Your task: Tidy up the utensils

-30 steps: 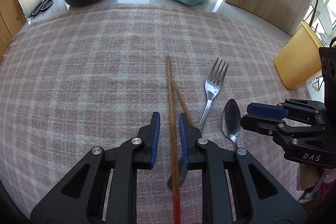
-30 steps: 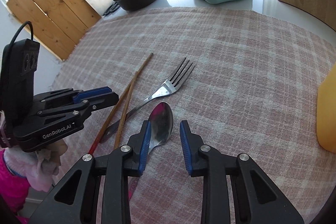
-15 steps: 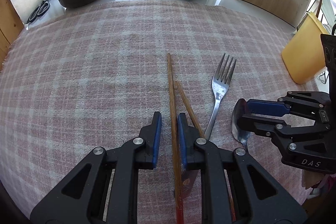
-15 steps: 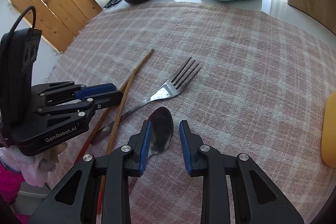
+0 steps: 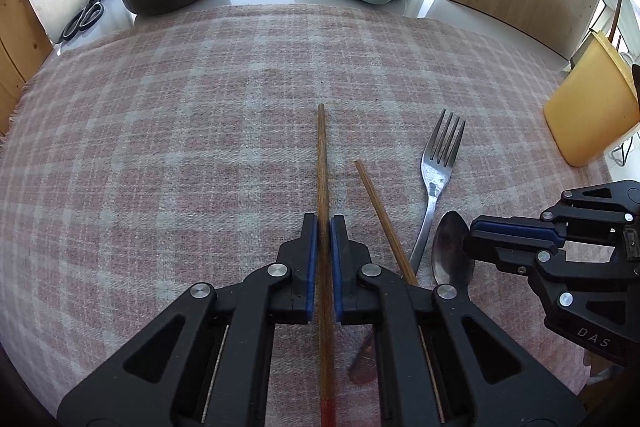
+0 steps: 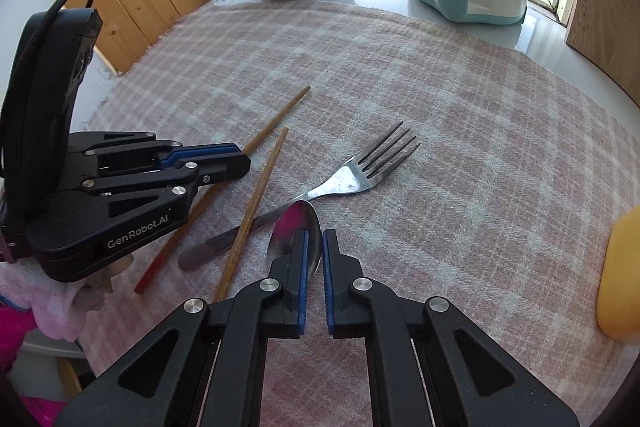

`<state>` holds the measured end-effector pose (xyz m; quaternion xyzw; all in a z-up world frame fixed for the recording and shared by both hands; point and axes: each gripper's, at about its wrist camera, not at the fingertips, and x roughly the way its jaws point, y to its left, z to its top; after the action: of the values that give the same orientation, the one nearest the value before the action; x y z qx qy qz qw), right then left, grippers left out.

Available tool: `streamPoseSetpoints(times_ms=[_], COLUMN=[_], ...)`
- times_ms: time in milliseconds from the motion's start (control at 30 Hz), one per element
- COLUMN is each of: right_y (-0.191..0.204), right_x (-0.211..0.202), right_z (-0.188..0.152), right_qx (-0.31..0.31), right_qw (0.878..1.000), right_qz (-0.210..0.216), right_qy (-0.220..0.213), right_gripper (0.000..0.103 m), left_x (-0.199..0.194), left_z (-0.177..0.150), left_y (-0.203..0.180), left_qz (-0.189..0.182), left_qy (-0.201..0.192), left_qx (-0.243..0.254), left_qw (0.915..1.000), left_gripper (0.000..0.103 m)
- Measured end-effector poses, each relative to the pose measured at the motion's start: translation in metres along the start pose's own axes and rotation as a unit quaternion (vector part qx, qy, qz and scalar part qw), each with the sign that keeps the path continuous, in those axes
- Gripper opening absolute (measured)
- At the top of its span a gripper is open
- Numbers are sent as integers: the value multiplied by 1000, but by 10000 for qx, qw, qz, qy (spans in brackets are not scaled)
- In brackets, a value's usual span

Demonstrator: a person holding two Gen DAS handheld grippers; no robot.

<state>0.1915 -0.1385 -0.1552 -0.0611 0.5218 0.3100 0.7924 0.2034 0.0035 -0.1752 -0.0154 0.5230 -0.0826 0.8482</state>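
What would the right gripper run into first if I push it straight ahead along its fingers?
The right gripper, shut on the spoon, points past the spoon bowl toward the fork, whose neck lies just beyond. It would likely meet that first, though depth is hard to judge in the fisheye views.

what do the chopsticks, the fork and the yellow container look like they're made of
Chopsticks: apparently wood or bamboo, brown with faint grain; one has a red-painted end. Fork: metal, likely stainless steel, silvery and reflective with dull smudges. Yellow container: probably plastic, opaque, smooth, evenly coloured with a soft sheen, though the look alone leaves that open.
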Motion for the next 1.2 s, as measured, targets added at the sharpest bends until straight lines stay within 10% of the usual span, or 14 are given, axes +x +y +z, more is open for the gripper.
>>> streamPoseSetpoints(times_ms=[533, 1200], right_y=[14, 30], right_x=[5, 17], right_z=[-1, 2], right_qx=[-84, -549], right_qw=[9997, 9978], right_qz=[-194, -364], right_qy=[81, 89], right_gripper=[22, 18], left_x=[-3, -4], left_z=[-3, -4], left_y=[1, 2], left_qz=[-73, -120], left_qy=[-58, -86], left_qx=[-103, -103], left_qw=[9999, 9998], left_gripper=[5, 5])
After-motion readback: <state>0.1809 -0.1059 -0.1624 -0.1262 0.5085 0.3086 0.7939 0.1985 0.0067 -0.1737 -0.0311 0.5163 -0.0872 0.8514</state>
